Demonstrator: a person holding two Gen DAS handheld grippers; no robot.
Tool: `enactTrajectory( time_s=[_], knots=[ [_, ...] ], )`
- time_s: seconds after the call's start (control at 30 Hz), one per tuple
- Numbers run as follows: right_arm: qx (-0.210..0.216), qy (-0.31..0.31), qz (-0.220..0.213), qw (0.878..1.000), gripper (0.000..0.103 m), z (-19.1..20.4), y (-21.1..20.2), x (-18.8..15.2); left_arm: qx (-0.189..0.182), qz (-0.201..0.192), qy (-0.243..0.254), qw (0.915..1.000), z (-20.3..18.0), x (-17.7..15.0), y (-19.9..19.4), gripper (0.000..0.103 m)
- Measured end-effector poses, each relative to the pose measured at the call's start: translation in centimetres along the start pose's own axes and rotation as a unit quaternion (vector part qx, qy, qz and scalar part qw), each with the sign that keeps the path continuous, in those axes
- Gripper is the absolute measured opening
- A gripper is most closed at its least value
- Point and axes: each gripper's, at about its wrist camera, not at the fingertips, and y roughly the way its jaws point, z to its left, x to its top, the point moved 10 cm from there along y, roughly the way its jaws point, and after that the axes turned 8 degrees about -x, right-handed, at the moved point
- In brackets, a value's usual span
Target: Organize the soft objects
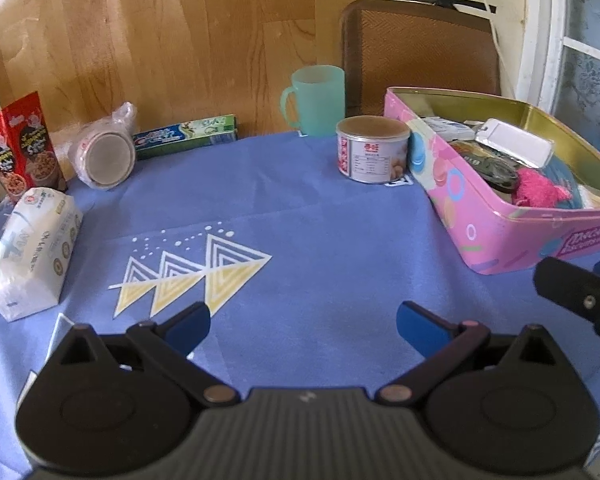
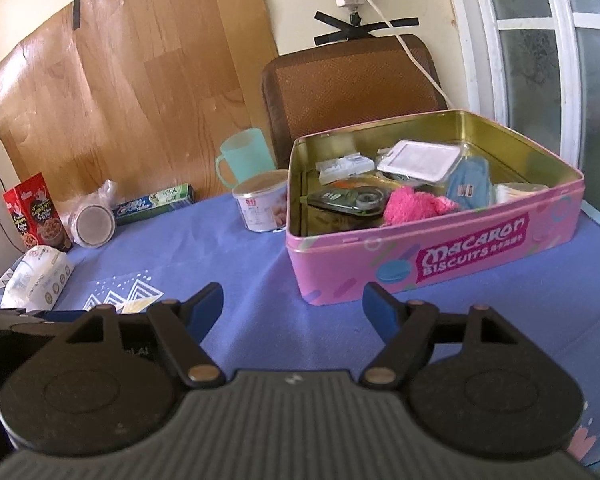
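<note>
A pink biscuit tin (image 2: pixel 460 258) (image 1: pixel 500 236) stands open on the blue tablecloth at the right. Inside lie a fluffy pink cloth (image 2: pixel 410 206) (image 1: pixel 534 188), a blue fabric pouch (image 2: pixel 470 184), a white flat case (image 2: pixel 420 160) and other small items. A white soft tissue pack (image 1: pixel 32 252) (image 2: pixel 36 276) lies at the table's left edge. My left gripper (image 1: pixel 303 322) hovers open over the bare cloth, nothing between its fingers. My right gripper (image 2: pixel 293 308) is open too, just in front of the tin's near wall, holding nothing.
Along the back stand a red snack box (image 1: pixel 18 146), a bagged roll of cups (image 1: pixel 106 152), a toothpaste box (image 1: pixel 186 136), a teal mug (image 1: pixel 318 100) and a small can (image 1: pixel 372 148). A brown chair (image 2: pixel 352 84) sits behind the table. The right gripper's body (image 1: pixel 580 296) shows at the left view's right edge.
</note>
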Motion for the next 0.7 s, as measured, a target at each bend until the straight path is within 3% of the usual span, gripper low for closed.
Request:
enactTrajectory(
  time_s=[0.3,0.7],
  knots=[
    [0.015,0.013,0.001,1.0,0.079,-0.5,-0.6,-0.7,0.013,-0.001,0.022,0.9997,-1.5,0.2,-0.4,0.103],
    [0.014,0.042,0.0,0.999,0.079,-2.7,-0.8,-0.9,0.0,0.006,0.06,0.9982,-5.2,0.5,0.0,0.103]
  ],
)
